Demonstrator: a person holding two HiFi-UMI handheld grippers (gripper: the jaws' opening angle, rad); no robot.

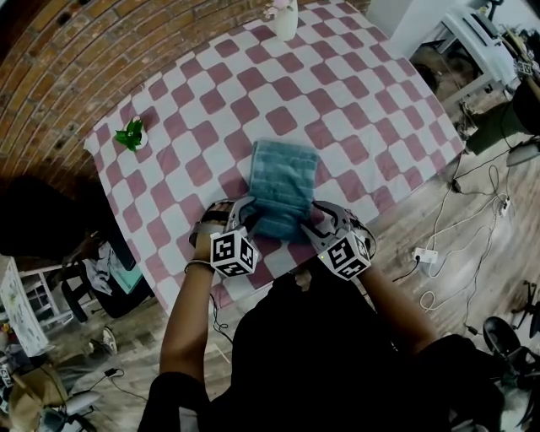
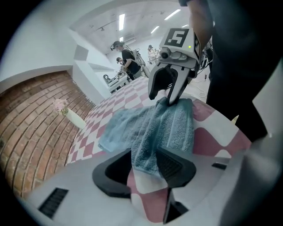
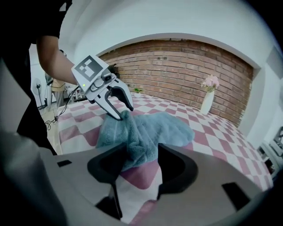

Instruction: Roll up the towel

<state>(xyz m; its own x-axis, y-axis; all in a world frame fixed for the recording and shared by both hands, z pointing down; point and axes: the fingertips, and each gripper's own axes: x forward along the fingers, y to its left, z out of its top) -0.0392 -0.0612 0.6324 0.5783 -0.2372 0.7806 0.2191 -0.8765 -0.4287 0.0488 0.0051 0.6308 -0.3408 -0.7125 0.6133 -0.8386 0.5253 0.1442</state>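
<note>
A blue-grey towel (image 1: 283, 187) lies folded and bunched on the pink-and-white checked tablecloth (image 1: 211, 110), near the table's front edge. My left gripper (image 1: 246, 218) is at its near left corner and my right gripper (image 1: 316, 223) at its near right corner. In the left gripper view the towel (image 2: 168, 128) hangs loosely between my parted jaws (image 2: 143, 161), and the right gripper (image 2: 170, 95) straddles the far fold. In the right gripper view the towel (image 3: 150, 130) lies between the jaws (image 3: 141, 154), with a gap showing beside one pad. The left gripper (image 3: 118, 108) stands over the other corner.
A white vase with pink flowers (image 1: 287, 18) stands at the table's far edge, and a small green plant (image 1: 131, 135) sits at the left. Cables and a power strip (image 1: 426, 253) lie on the wooden floor to the right. People stand in the background (image 2: 128, 62).
</note>
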